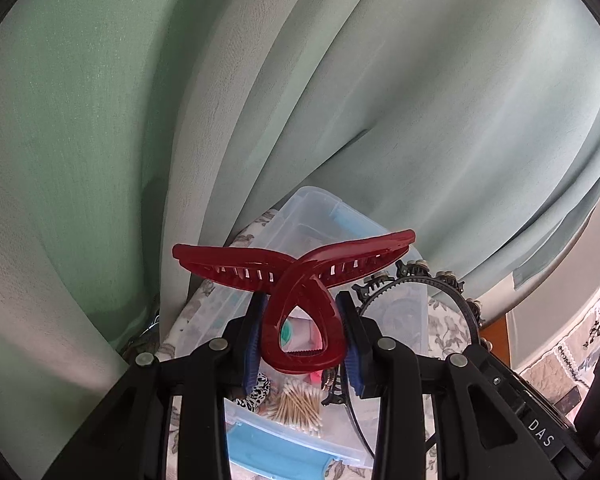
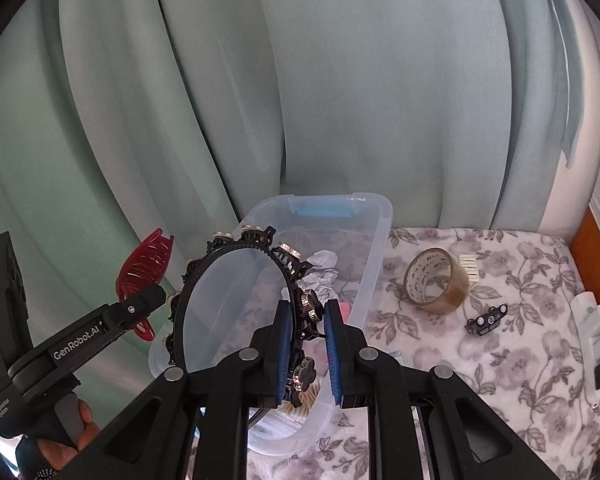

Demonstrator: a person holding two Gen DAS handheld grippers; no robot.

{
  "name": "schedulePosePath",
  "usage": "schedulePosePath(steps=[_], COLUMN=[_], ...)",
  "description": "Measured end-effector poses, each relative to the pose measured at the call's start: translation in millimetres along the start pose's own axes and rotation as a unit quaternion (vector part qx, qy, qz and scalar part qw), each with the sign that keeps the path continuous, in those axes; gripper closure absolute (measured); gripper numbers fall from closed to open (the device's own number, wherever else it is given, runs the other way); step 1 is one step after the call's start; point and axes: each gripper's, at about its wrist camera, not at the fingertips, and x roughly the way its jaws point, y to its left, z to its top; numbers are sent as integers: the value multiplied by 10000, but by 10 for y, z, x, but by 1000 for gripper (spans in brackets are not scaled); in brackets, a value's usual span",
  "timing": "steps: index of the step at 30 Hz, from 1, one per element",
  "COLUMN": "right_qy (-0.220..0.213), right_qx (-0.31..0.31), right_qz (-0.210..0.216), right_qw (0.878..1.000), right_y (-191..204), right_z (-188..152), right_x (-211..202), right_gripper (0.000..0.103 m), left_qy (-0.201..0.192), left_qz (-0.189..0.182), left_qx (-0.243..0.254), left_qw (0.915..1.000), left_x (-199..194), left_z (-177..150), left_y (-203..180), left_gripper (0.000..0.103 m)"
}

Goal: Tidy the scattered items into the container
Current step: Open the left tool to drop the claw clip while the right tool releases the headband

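A: Container (image 2: 374, 240) — clear plastic bin, sits on the floral cloth (image 2: 500, 344) up against the green curtain (image 2: 340, 80). Position?

B: Centre-left in the right wrist view, far end touching the curtain. Inside: crumpled paper (image 2: 320, 266), cotton swabs (image 1: 300, 404), a blue piece at the far wall, something pink near the right wall.

A: Left tongs (image 1: 302, 336)?

B: Clenched on a red hair claw (image 1: 296, 276), gripping its looped handle end, toothed wings spread left and right above the pads. It hangs over the bin's near part.

A: Right tongs (image 2: 306, 344)?

B: Clamped on a black headband (image 2: 236, 246) with metal-looking studs, pads squeezing the band's right side. Hoop stands up over the bin's left half.

A: Anything loose outside?

B: Tape roll (image 2: 436, 280) on the cloth right of the bin, standing on edge. Small white ribbed item (image 2: 469, 266) just behind it. Small black clip (image 2: 486, 320) with pale dots, near side of the tape. White object at the far right edge, can't tell what.

A: Person?

B: Hand (image 2: 66, 432) on the left tool's handle, bottom left corner.
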Motion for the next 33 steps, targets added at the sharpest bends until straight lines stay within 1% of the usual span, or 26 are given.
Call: schedulePosePath(steps=[3,9,12,18,19,20,21,22,23,25,27,29,31,32,33], right_qy=[130,381,477,593,611,634,646,651,657,645,647,649,650,651,654], right_qx=[-13,-59,-51,-47,-39,-29,-28,-34,-47,-82,-86,-71,-58,-50,-43], right_qz=[2,39,121,141,149,167,189,225,247,254,266,277,279,284,287], right_qw=[9999,9992,9988,9981,9980,9978,9977,9976,9975,9976,9975,9975,9975,9975,9974], right_y=[15,38,48,44,42,39,37,37,42,53,54,46,38,32,29], right_z=[-24,-81,-101,-125,-124,-126,-127,-128,-129,-133,-133,-129,-131,-135,-139], right_x=[119,263,313,356,362,370,371,372,371,359,356,358,355,355,353], right_gripper=[85,84,80,79,77,76,74,68,65,59,56,52,47,47,45], left_qy=[68,201,233,321,327,331,322,311,312,331,337,351,353,357,360], left_qz=[13,89,116,92,67,47,39,33,18,-6,-12,-12,-11,3,14], left_qx=[-27,-117,-99,-34,-25,-20,-11,0,9,-6,-7,10,17,25,41], left_qw=[10000,9997,9996,9994,9994,9994,9995,9995,9995,9995,9994,9994,9994,9994,9993], left_x=[117,103,85,91,89,216,236,224,260,273,240,235,165,135,19], left_z=[33,-22,-38,-56,-58,-7,1,2,1,6,-29,-32,-46,-44,-66], left_y=[18,41,37,-13,-24,-48,-81,-102,-100,-104,-62,-75,-80,-96,-94], left_gripper=[67,67,67,67,64,59,56,52,50,46,45,41,39,37,35])
